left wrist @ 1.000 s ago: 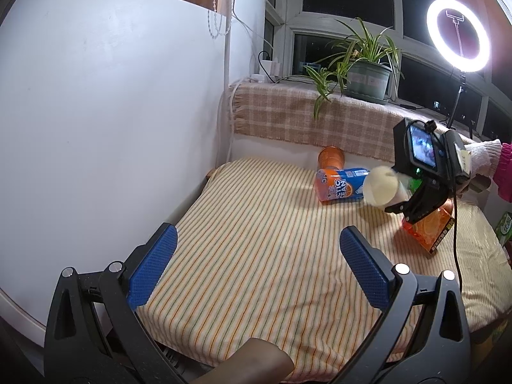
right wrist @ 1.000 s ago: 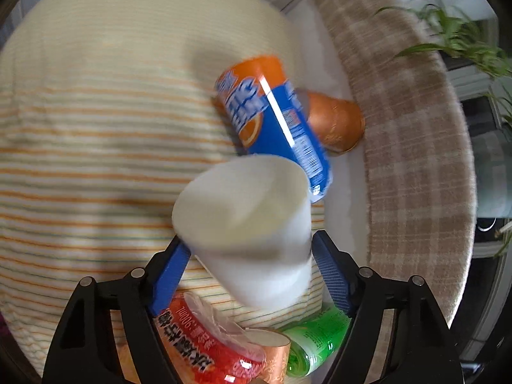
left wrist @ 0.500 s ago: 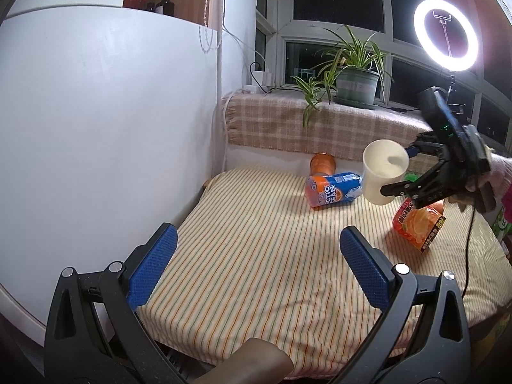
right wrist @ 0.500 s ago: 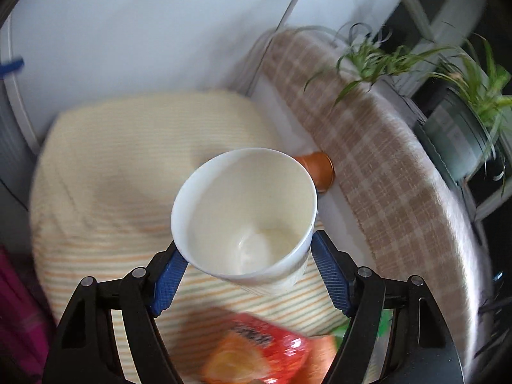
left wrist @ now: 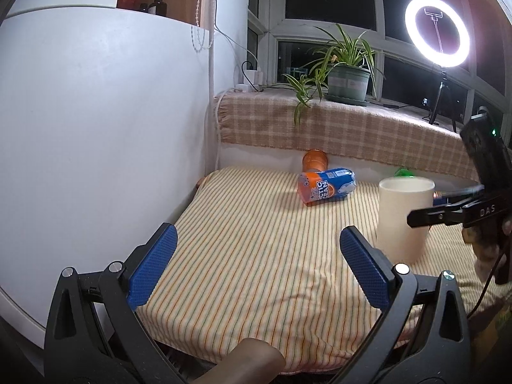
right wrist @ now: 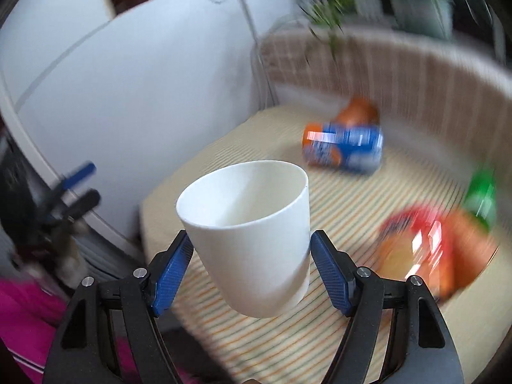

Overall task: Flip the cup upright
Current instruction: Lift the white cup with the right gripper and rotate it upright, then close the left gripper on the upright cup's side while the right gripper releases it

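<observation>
Pinched upright between the right gripper (right wrist: 251,272) fingers, a white cup (right wrist: 249,240); left gripper (left wrist: 256,268) fingers spread wide, holding nothing.

One white cup (left wrist: 404,216), two tools (one per hand), one blue-orange can (left wrist: 326,186), one green bottle (right wrist: 480,196), one potted plant (left wrist: 347,80), one ring light (left wrist: 436,30)

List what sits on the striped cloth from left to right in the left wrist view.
Orange cup lying down → blue and orange can on its side → white cup, upright, held in the right gripper.
</observation>
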The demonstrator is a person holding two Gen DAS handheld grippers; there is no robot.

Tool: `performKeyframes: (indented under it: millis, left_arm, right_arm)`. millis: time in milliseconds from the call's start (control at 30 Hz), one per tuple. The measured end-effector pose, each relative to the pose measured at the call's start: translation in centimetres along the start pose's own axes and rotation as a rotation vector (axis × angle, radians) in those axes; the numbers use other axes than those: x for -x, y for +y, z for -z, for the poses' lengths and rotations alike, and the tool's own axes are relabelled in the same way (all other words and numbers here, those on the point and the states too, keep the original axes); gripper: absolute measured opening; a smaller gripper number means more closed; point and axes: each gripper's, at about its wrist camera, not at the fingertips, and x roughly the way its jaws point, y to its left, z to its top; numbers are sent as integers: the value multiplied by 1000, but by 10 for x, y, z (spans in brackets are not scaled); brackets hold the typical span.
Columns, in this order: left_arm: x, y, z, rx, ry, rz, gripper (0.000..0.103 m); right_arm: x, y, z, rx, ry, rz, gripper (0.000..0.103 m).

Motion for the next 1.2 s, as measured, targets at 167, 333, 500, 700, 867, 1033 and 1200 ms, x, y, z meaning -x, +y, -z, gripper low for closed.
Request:
performKeyframes:
  millis: [167, 333, 500, 700, 867, 1033, 1200]
  left_arm:
    - [-3, -1, 1, 1, 16, 14, 103]
    - [-9, -2, 1, 18, 46, 60, 103]
    - [-14, -8, 2, 13, 70, 98, 103]
    - [-15, -21, 5, 3, 81, 128, 103]
    - [-19, -28, 6, -1, 100, 155, 103]
    - [-30, -32, 4, 9, 162, 244, 103]
    - [-49, -44, -4, 18, 237, 340, 101]
  right_arm:
    - [-4, -21, 23, -232, 12, -149, 75]
    - [-15, -33, 45, -405, 55, -282, 75]
    - [-31, -46, 57, -509, 110, -294, 75]
    - [-33, -57, 66, -579, 124, -273, 76]
    - [-25, -52, 61, -488, 75, -183, 77]
    - [-11, -47, 61, -468, 26, -177, 78]
    - [15, -35, 69, -427, -57, -111, 78]
